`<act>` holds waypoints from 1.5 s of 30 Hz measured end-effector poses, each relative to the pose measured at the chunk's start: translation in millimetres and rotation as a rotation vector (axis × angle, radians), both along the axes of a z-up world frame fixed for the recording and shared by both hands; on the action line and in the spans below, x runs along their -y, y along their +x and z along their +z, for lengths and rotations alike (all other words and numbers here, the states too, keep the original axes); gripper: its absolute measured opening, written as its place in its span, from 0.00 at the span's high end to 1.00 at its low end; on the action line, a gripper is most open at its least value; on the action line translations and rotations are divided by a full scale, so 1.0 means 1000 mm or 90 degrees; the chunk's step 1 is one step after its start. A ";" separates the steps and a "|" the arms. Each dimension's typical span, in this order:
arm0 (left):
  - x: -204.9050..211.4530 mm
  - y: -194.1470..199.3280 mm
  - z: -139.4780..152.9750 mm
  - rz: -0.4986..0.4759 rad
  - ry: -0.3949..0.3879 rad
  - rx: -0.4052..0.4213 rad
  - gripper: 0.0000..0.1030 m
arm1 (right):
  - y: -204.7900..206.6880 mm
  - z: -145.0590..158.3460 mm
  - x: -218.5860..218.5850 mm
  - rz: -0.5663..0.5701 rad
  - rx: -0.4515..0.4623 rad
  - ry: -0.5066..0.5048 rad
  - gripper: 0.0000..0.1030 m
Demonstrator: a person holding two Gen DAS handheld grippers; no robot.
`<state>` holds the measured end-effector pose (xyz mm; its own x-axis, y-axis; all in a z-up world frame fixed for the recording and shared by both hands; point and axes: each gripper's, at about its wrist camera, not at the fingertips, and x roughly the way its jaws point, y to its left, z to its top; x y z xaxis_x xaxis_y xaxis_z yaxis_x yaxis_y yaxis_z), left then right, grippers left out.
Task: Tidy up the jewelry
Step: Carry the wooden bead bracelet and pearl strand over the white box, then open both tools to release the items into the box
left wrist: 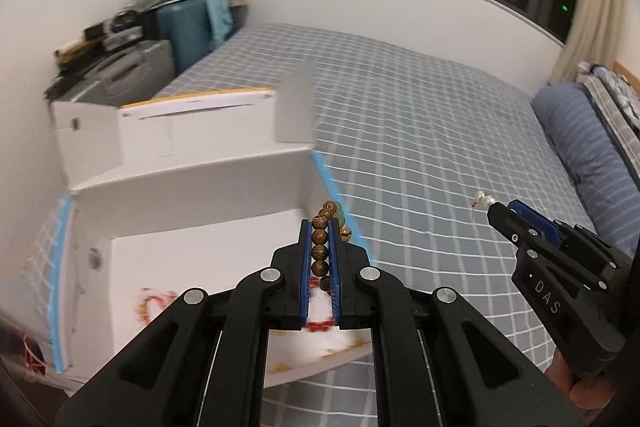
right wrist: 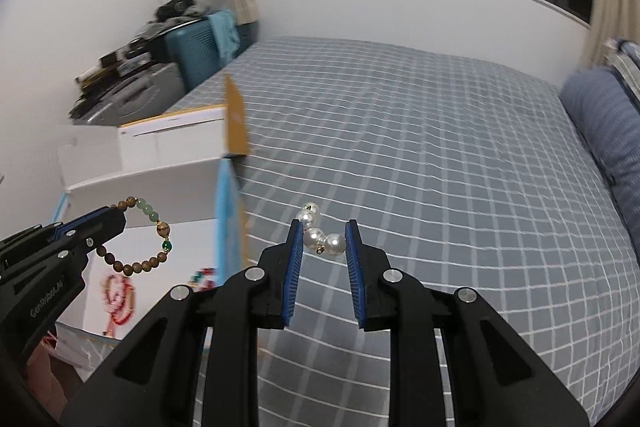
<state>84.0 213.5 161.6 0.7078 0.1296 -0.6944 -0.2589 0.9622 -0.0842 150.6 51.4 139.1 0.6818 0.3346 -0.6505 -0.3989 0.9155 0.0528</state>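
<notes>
My left gripper (left wrist: 320, 227) is shut on a wooden bead bracelet (left wrist: 321, 238) with green and gold beads. It holds the bracelet in the air over the open white box (left wrist: 192, 195). The bracelet also shows in the right wrist view (right wrist: 140, 239), hanging as a loop from the left gripper (right wrist: 116, 217). My right gripper (right wrist: 323, 233) is shut on a cluster of white pearl pieces (right wrist: 320, 233), held above the checked bedsheet. In the left wrist view the pearls (left wrist: 482, 201) stick out of the right gripper (left wrist: 494, 213).
The white box (right wrist: 160, 195) has raised flaps and a blue-edged side; red bead jewelry (right wrist: 118, 297) lies inside it. The bed (right wrist: 420, 167) has a grey checked sheet, with a blue pillow (right wrist: 604, 115) at right. Suitcases (left wrist: 184, 27) and clutter stand beyond the box.
</notes>
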 end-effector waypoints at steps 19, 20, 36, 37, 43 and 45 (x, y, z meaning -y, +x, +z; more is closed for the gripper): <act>-0.125 -0.044 -0.052 0.128 -0.017 -0.080 0.93 | -0.017 -0.049 -0.136 0.117 -0.055 -0.043 0.80; -0.129 -0.045 -0.059 0.132 -0.019 -0.090 0.93 | -0.017 -0.055 -0.140 0.118 -0.061 -0.047 0.80; -0.145 -0.036 -0.109 0.140 -0.033 -0.180 0.93 | 0.005 -0.103 -0.158 0.093 -0.134 -0.090 0.80; -0.146 -0.036 -0.110 0.141 -0.032 -0.181 0.93 | 0.005 -0.103 -0.158 0.094 -0.135 -0.090 0.80; -0.148 -0.036 -0.111 0.146 -0.026 -0.185 0.91 | 0.002 -0.100 -0.157 0.095 -0.130 -0.089 0.73; -0.147 -0.039 -0.107 0.149 -0.031 -0.175 0.79 | 0.001 -0.097 -0.159 0.096 -0.122 -0.089 0.63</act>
